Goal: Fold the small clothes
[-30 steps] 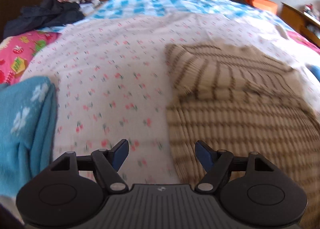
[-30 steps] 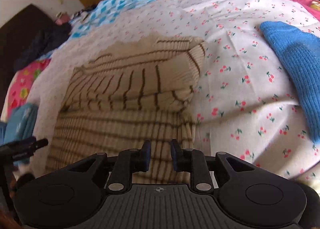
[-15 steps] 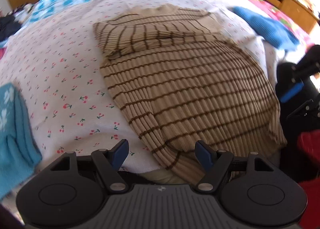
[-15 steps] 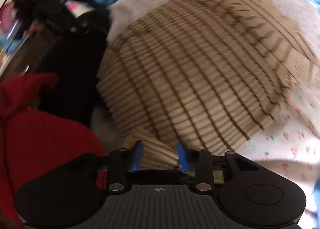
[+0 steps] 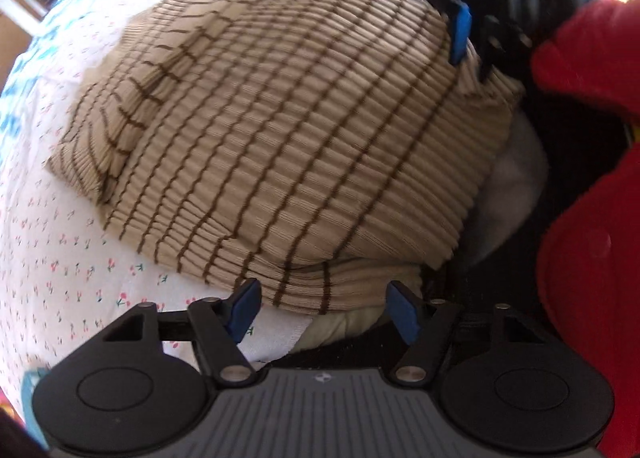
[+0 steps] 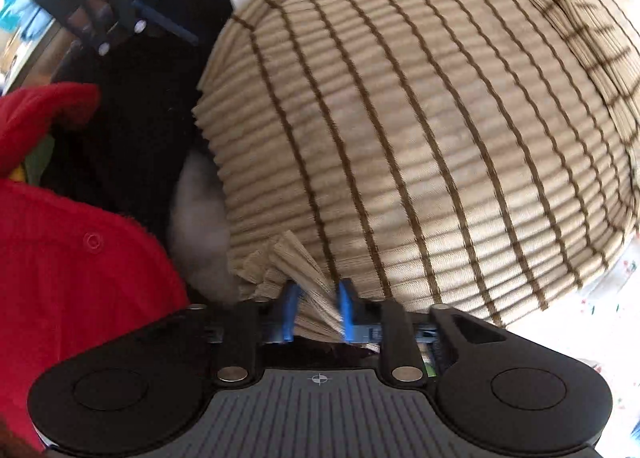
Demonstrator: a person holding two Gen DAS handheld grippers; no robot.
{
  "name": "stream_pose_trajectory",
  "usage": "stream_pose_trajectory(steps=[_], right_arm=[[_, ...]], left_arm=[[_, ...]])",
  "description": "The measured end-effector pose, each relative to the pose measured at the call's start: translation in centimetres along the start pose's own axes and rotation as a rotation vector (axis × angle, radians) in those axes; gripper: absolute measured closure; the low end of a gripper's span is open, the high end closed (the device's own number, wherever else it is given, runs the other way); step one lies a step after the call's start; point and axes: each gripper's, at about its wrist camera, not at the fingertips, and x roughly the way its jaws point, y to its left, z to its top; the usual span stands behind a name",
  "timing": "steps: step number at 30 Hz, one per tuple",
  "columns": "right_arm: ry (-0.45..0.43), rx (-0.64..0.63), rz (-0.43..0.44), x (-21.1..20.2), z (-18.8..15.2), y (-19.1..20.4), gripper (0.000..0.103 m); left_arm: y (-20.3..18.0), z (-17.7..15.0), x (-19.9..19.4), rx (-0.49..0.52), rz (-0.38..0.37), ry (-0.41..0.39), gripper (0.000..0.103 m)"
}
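No brand, label or legible writing shows anywhere; each tool body bears only a small round emblem, too small to read.

The sweater [image 5: 288, 130], beige ribbed knit with thin brown stripes, lies spread on the sheet [image 5: 52, 258], a white cloth printed with small red flowers. Its near hem hangs at the bed edge. A sleeve is folded across the far part of the body.

The left gripper [image 5: 324, 308] points down at the hem. Its jaws stand apart and are closing, with the hem corner between the blue pads but not pressed by them.

The right gripper [image 6: 318, 310] is nearly shut, its jaws closing on a bunched corner of the hem; the pads pinch the pleated fabric.

A red garment [image 6: 72, 258] on the person fills one side of each view, cut off by the frame. Dark cloth beside it cannot be identified. The sweater's far edge is blurred. The bed's corners are outside both views.
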Motion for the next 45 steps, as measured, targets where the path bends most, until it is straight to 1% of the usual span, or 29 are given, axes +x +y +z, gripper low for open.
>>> stream_pose_trajectory(steps=[1, 3, 4, 6, 8, 9, 11, 14, 16, 18, 19, 23, 24, 26, 28, 29, 32, 34, 35, 39, 43, 45], right_arm=[[-0.015, 0.018, 0.002, -0.1, -0.1, -0.2, 0.091], [-0.048, 0.06, 0.007, -0.7, -0.4, -0.8, 0.093], [-0.067, 0.081, 0.009, -1.1, -0.5, -1.1, 0.094], [-0.107, 0.121, 0.014, -1.9, -0.7, -1.7, 0.096], [-0.146, 0.155, 0.017, -2.7, -1.0, -2.1, 0.097], [-0.163, 0.169, 0.019, -3.1, -1.1, -2.3, 0.097], [-0.189, 0.189, 0.022, -3.8, -1.2, -2.6, 0.097], [-0.211, 0.202, 0.022, -4.8, -1.8, -3.0, 0.097], [-0.217, 0.211, 0.026, -5.1, -2.1, -3.0, 0.097], [-0.222, 0.219, 0.024, -5.3, -2.3, -2.9, 0.097], [-0.225, 0.222, 0.024, -5.2, -2.3, -2.8, 0.097], [-0.243, 0.236, 0.03, -5.2, -2.3, -2.9, 0.097], [-0.249, 0.241, 0.033, -4.8, -2.1, -2.7, 0.097], [-0.257, 0.247, 0.037, -4.8, -2.3, -2.9, 0.097], [-0.268, 0.253, 0.043, -4.5, -2.2, -3.0, 0.097], [-0.272, 0.257, 0.045, -4.5, -2.3, -3.2, 0.097], [-0.278, 0.27, 0.053, -4.3, -2.5, -3.5, 0.097], [-0.283, 0.279, 0.056, -4.1, -2.6, -3.6, 0.097], [-0.289, 0.283, 0.056, -4.2, -2.7, -3.7, 0.097], [-0.34, 0.322, 0.057, -4.9, -3.0, -4.1, 0.1], [-0.404, 0.355, 0.028, -6.4, -3.1, -4.5, 0.101], [-0.448, 0.382, 0.016, -7.4, -3.2, -4.8, 0.101]], left_arm=[[-0.3, 0.0, 0.4, 0.017, 0.008, 0.013, 0.038], [-1.0, -0.1, 1.1, 0.056, 0.027, 0.039, 0.052], [-1.4, -0.2, 1.4, 0.071, 0.027, 0.052, 0.056], [-2.1, -0.2, 1.7, 0.106, 0.005, 0.074, 0.071], [-3.0, -0.3, 1.7, 0.164, -0.004, 0.085, 0.075], [-3.5, -0.5, 1.6, 0.208, 0.012, 0.084, 0.075], [-4.6, -0.6, 1.5, 0.312, 0.07, 0.073, 0.075], [-5.7, -0.7, 1.4, 0.43, 0.126, 0.058, 0.074], [-6.4, -0.8, 1.4, 0.501, 0.129, 0.059, 0.074], [-7.1, -1.2, 1.3, 0.581, 0.13, 0.07, 0.078], [-7.3, -1.2, 1.3, 0.614, 0.13, 0.074, 0.078], [-7.8, -0.7, 1.6, 0.717, 0.105, 0.126, 0.078], [-8.0, -0.7, 1.9, 0.747, 0.092, 0.146, 0.082], [-8.7, -0.7, 2.1, 0.802, 0.075, 0.163, 0.083], [-9.0, -0.7, 2.3, 0.857, 0.09, 0.162, 0.083], [-9.1, -0.6, 2.7, 0.863, 0.092, 0.164, 0.083], [-9.0, 0.0, 3.5, 0.845, 0.104, 0.156, 0.083], [-8.7, 0.3, 3.8, 0.788, 0.123, 0.129, 0.083], [-8.5, 0.6, 3.5, 0.743, 0.117, 0.117, 0.084], [-6.1, 2.2, 1.3, 0.448, 0.067, 0.053, 0.086], [-3.2, 2.9, -1.1, 0.177, 0.053, -0.027, 0.086], [-2.1, 3.0, -2.2, 0.059, 0.059, -0.072, 0.087]])
